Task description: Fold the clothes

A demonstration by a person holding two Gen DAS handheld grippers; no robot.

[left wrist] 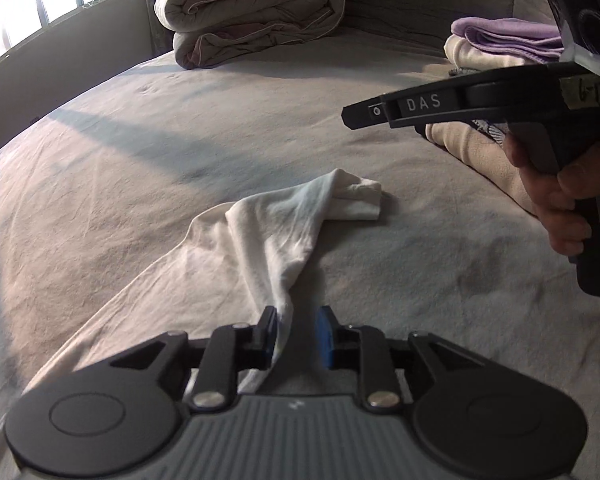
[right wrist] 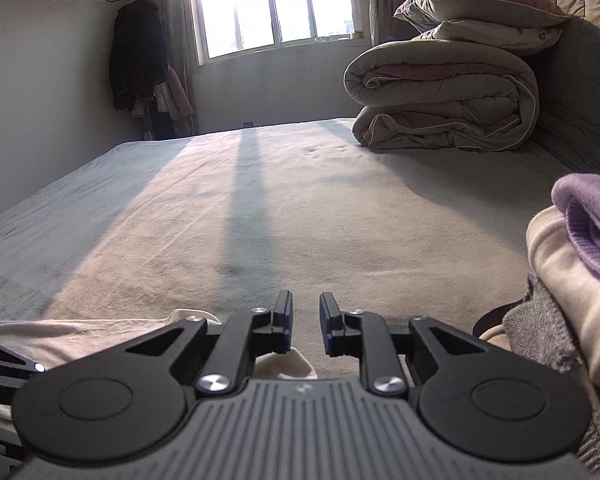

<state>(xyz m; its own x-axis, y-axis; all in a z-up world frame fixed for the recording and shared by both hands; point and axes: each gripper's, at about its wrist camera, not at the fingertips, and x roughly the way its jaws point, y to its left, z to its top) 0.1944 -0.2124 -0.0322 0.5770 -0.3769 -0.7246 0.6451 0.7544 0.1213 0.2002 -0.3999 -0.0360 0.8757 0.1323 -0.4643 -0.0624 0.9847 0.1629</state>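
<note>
A white garment (left wrist: 268,232) lies crumpled on the bed, with a twisted strip of it running back between the fingers of my left gripper (left wrist: 296,320). The jaws stand apart; the strip rests against the left blue pad (left wrist: 271,336) and is not clamped. A hand (left wrist: 560,200) holds my right gripper (left wrist: 358,114) above the bed, to the right of the garment. In the right wrist view, the right gripper (right wrist: 306,308) is open with nothing between its fingers, and a bit of the white garment (right wrist: 288,362) shows under it.
A stack of folded clothes (left wrist: 508,36) sits at the right, purple (right wrist: 592,216) over cream (right wrist: 560,264) over grey knit. A rolled quilt (right wrist: 444,96) with pillows on top lies by the headboard. The bed sheet (right wrist: 220,208) stretches to a window; dark coats (right wrist: 138,52) hang in the corner.
</note>
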